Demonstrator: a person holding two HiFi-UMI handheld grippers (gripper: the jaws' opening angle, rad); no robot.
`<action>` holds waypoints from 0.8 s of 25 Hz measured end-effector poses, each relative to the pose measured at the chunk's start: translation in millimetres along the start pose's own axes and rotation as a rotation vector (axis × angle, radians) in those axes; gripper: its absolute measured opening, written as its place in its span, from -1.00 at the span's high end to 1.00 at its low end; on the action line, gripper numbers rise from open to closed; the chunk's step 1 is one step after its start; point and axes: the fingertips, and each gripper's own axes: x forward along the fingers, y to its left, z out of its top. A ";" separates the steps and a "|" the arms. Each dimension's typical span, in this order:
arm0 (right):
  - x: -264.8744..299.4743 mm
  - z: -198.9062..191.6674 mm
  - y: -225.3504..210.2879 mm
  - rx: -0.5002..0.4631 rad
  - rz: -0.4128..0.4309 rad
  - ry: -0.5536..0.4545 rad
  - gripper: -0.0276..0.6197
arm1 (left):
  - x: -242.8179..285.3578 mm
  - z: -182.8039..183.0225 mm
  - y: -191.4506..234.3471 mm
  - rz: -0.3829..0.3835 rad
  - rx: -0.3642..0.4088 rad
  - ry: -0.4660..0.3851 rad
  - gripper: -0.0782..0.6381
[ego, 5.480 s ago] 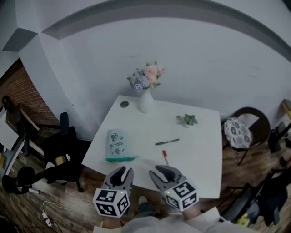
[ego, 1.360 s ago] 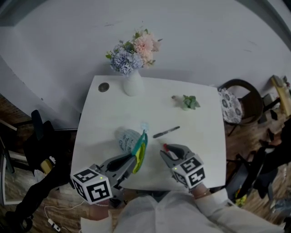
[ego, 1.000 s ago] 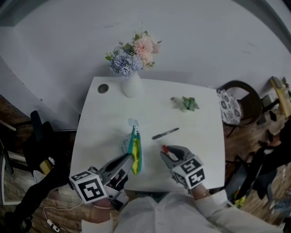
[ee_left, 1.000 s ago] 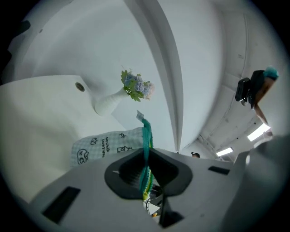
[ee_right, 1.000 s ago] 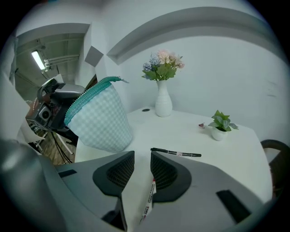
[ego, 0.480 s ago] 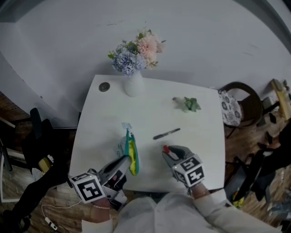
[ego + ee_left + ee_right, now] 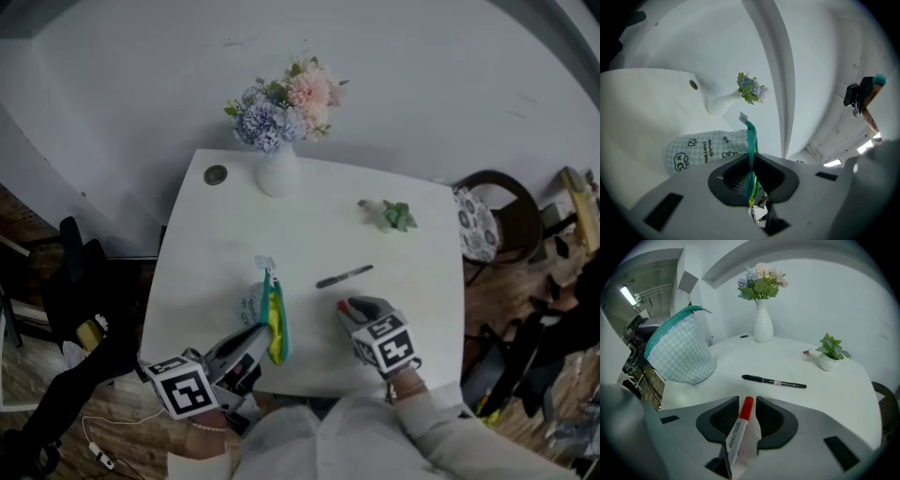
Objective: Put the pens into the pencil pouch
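Red-capped marker (image 7: 739, 423) sits pinched in the right claw (image 7: 746, 412), at the worktop (image 7: 216, 244) edge farthest from the flower vase (image 7: 278, 174), while the left claw (image 7: 751, 180) is pressed together on the teal zipper edge of the checked pencil pouch (image 7: 705, 147), holding it up on edge straight out from the vase. Beyond them, a black pen (image 7: 344, 276) lies flat on the worktop, nearer the vase and off to its right in the head view.

Pouch (image 7: 253, 305) upright (zip up); black pen (image 7: 344, 276) flat; red marker (image 7: 740, 425) gripped.
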 end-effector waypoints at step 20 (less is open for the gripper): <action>-5.6 24.6 12.8 -0.050 0.004 -0.079 0.73 | 1.1 -4.1 0.8 -0.011 -0.006 -0.003 0.68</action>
